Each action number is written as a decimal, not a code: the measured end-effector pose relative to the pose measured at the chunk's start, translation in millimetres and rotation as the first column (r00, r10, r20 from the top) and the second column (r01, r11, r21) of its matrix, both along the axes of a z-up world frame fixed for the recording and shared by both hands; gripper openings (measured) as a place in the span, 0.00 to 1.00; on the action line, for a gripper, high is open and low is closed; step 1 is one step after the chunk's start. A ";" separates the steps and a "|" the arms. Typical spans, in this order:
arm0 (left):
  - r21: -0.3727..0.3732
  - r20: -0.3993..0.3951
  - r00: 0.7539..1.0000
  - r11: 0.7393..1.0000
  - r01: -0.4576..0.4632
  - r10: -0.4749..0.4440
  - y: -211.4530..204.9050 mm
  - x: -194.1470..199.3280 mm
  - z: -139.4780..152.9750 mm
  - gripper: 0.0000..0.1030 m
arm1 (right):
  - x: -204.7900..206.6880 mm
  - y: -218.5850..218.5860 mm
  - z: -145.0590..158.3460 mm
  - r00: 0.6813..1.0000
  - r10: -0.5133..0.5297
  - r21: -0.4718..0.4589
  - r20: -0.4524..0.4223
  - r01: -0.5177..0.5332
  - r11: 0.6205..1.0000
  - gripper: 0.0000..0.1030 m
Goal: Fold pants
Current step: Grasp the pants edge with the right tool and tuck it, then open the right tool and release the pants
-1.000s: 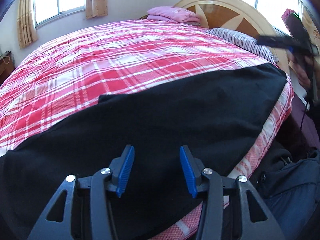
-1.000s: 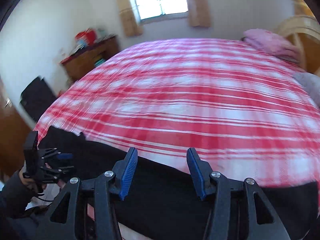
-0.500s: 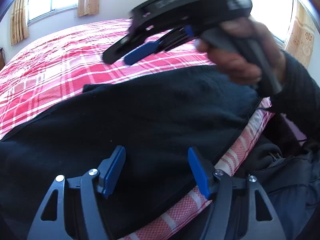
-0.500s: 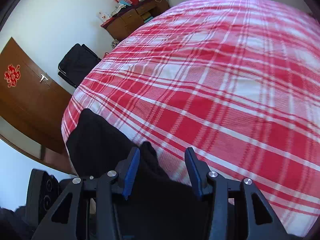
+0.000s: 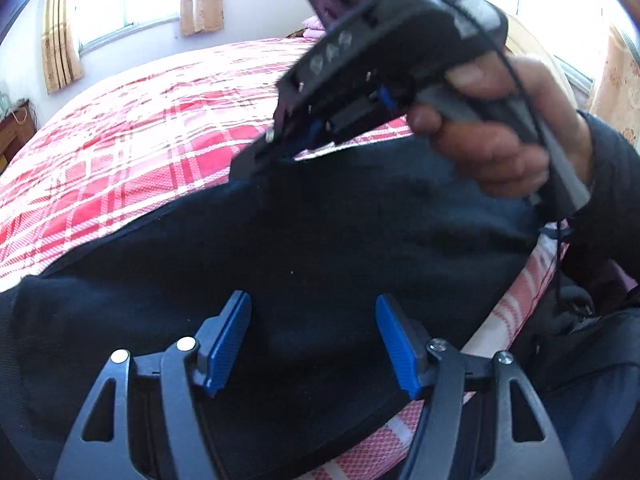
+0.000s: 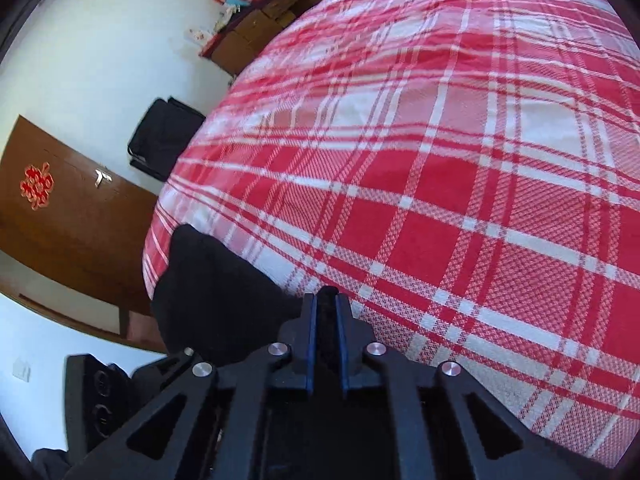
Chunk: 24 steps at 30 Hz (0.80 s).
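Across the pants (image 5: 320, 248), right tongs (image 5: 280, 148) block the bedspread (image 5: 140, 128).

The left gripper (image 5: 312, 344) hangs tilted downward, its blue pads well apart after just opening wider, pressing on nothing. The right gripper (image 6: 325, 316) slants down across in front of it, held in a bare hand (image 5: 492, 136) with a dark sleeve; its jaws have just closed, pinching a fold of black cloth.

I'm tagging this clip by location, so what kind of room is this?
Most likely a home bedroom: a bed with a red plaid cover, curtained windows, and a cluttered wooden dresser by the wall.
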<state>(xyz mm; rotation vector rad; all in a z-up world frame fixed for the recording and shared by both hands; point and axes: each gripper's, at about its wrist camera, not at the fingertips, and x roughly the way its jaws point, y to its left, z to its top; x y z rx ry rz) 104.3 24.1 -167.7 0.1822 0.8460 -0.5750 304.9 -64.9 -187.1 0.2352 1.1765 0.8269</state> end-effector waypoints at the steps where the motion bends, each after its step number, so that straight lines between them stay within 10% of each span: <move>1: 0.002 -0.003 1.000 1.000 0.007 -0.007 -0.9 -0.5 -0.3 0.70 | -0.6 -4.9 3.7 1.000 -0.016 0.014 0.011 0.016 1.000 0.06; 10: 0.034 0.006 1.000 0.999 0.022 -0.022 -12.8 -5.0 -6.2 0.71 | -13.8 -8.9 18.4 0.990 -0.062 0.000 0.130 0.062 0.998 0.03; 14: 0.030 0.006 1.000 0.999 0.027 -0.027 -16.6 -9.1 -8.1 0.76 | 2.1 -7.7 -6.9 0.981 -0.132 -0.176 0.141 0.156 0.972 0.00; 24: -0.032 0.016 1.000 1.000 -0.002 0.002 -13.7 -8.6 1.9 0.76 | -13.4 -110.5 27.8 0.940 -0.306 -0.011 0.150 0.311 0.950 0.02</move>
